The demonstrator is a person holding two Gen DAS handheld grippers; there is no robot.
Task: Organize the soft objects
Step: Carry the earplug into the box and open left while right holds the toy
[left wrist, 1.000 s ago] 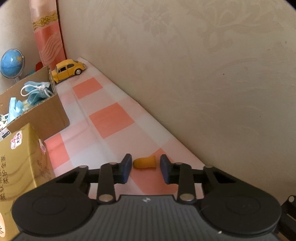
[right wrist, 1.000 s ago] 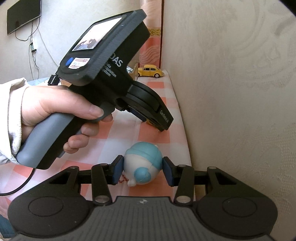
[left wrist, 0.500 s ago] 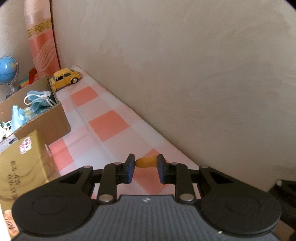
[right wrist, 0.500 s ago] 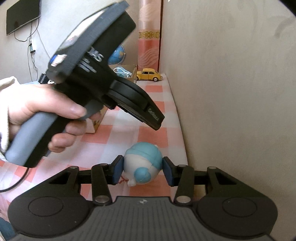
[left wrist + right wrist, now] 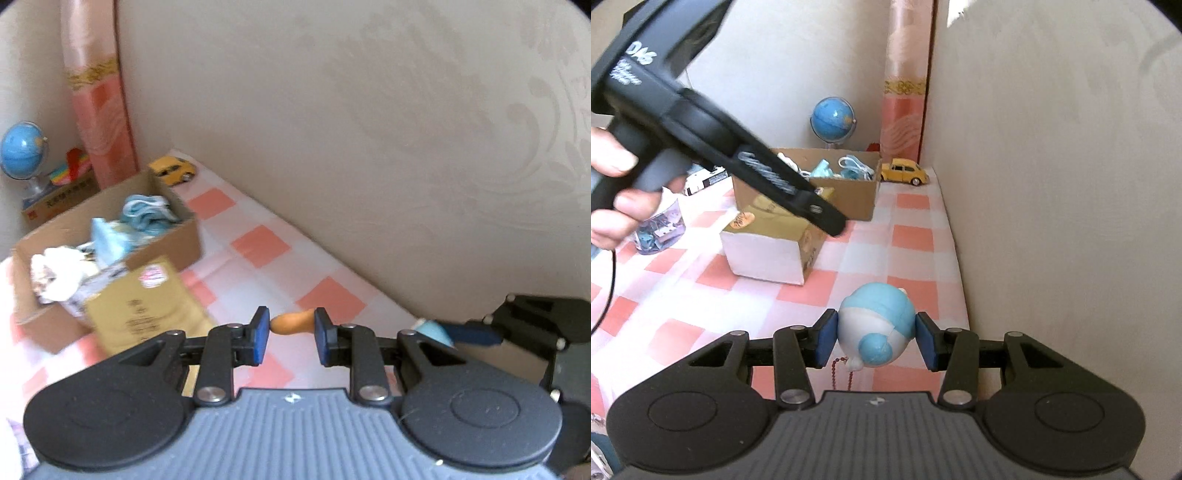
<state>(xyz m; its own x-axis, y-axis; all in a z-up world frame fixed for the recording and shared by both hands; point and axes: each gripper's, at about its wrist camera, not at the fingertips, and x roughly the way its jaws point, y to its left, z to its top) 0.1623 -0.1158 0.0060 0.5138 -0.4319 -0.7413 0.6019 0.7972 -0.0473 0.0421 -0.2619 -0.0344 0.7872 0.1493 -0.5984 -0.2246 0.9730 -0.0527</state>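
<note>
My left gripper (image 5: pixel 288 330) holds a little orange soft toy (image 5: pixel 293 322) by its two ends, squeezed between the blue pads (image 5: pixel 261 334). It is up in the air over the checked cloth (image 5: pixel 258 245). My right gripper (image 5: pixel 875 341) hugs a round blue and white toy (image 5: pixel 874 326) on both sides, and a red bead string (image 5: pixel 841 363) hangs from it.

The wall (image 5: pixel 369 147) runs along my right side, and the cloth stops right at it. The round toy sits close to that edge. Between the wall and the boxes there is an open strip of cloth with room to move along.

The brown box (image 5: pixel 162 245) is open at the top, with blue masks (image 5: pixel 147 210) and white stuff inside (it looks blurry from the left camera). A gold box (image 5: pixel 775 236) stands right in front of it, touching or almost touching. A yellow toy car (image 5: pixel 905 171) is parked in the far corner, just past the brown box and by the wall. A blue globe (image 5: pixel 833 120) stands behind the box. From the right camera my left gripper is high above the gold box.
</note>
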